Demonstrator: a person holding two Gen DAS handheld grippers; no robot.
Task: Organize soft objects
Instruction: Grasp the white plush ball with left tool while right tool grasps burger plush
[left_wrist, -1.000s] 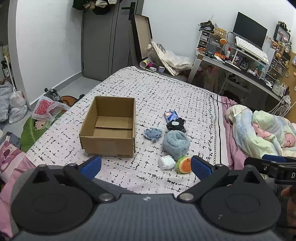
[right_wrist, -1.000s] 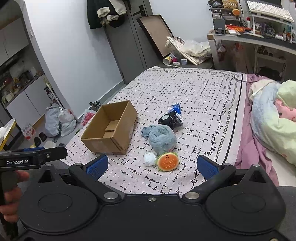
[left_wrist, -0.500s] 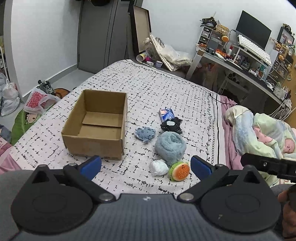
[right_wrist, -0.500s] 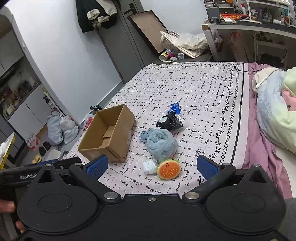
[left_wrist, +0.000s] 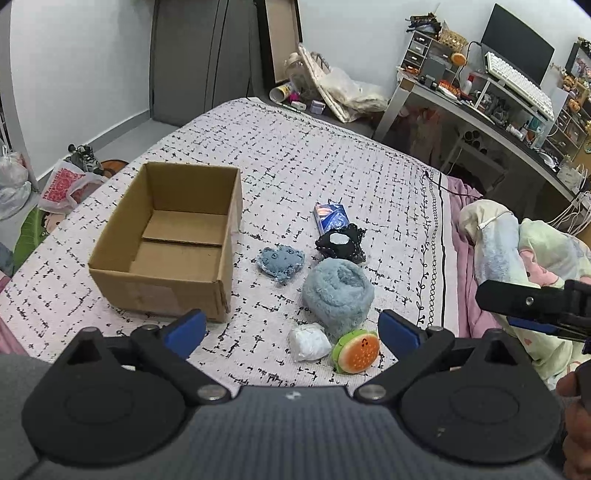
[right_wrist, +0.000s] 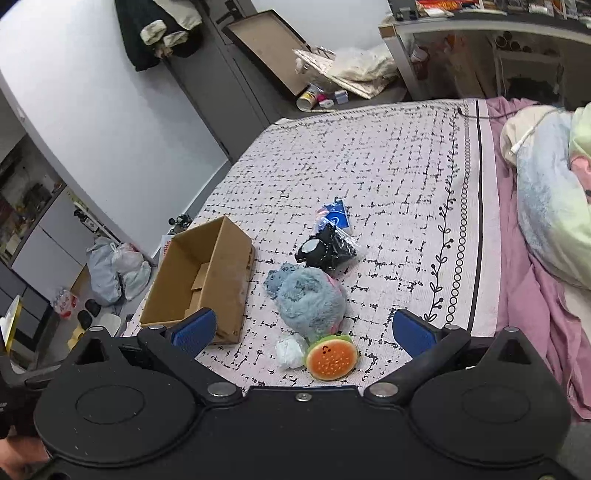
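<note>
An open cardboard box (left_wrist: 166, 243) sits on the bed's patterned cover (left_wrist: 332, 158), its inside holding only the folded bottom flaps. To its right, apart from it, lies a loose cluster of soft things. Farthest back is a blue packet (left_wrist: 330, 217), with a black item in clear wrapping (left_wrist: 340, 244) just in front of it. A small flat blue-grey plush (left_wrist: 280, 261) lies between that and the box. A round fluffy blue plush (left_wrist: 337, 293) sits in front of the black item, and touching its near side are a white crumpled wad (left_wrist: 308, 341) and a burger-shaped plush (left_wrist: 356, 350), side by side.

The left gripper (left_wrist: 291, 330) hovers low over the near edge of the bed, its blue-tipped fingers (left_wrist: 186, 328) spread wide with nothing between them; the white wad and burger plush appear in the gap. The right gripper (right_wrist: 301, 332) hangs in much the same pose, fingers (right_wrist: 410, 332) wide apart and holding nothing, with the burger plush (right_wrist: 331, 356) and white wad (right_wrist: 291, 350) framed between them and the box (right_wrist: 207, 280) off to its left. A bundled pastel blanket (left_wrist: 517, 258) lies along the bed's right side.
</note>
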